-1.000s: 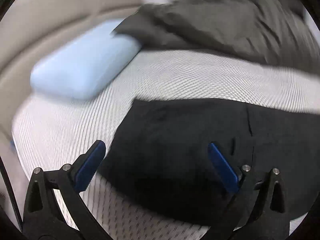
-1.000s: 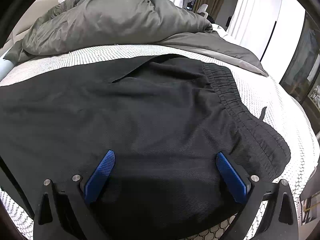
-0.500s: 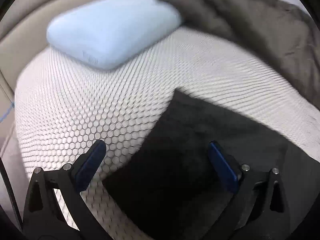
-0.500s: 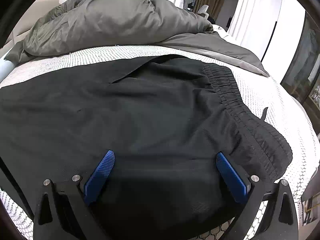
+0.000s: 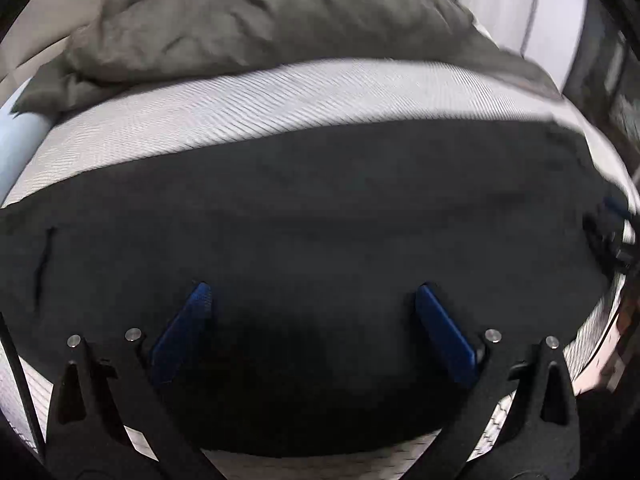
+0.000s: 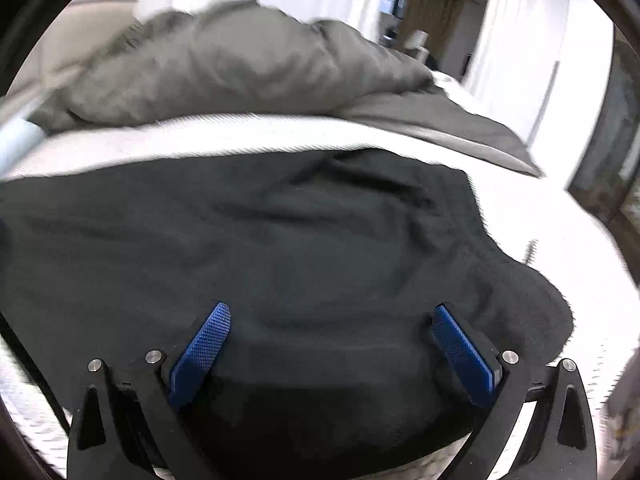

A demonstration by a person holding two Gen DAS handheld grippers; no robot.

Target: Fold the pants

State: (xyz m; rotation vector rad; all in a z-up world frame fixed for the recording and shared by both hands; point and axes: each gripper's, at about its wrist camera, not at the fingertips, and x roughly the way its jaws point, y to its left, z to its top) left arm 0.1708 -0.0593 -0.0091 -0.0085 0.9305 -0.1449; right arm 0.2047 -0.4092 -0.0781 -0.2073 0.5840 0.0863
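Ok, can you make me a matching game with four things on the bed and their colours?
Things:
1. pants
2. duvet
3. pillow
4. mattress cover

Colours:
A. white with a honeycomb pattern
B. black
C. light blue
D. olive grey

Pairs: 1-B, 2-D, 3-C, 4-A

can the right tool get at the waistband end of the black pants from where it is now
Probably yes. The right tool is open over the black pants, and the waistband end lies just to its right on the mattress with nothing on top. The grey duvet sits well behind.
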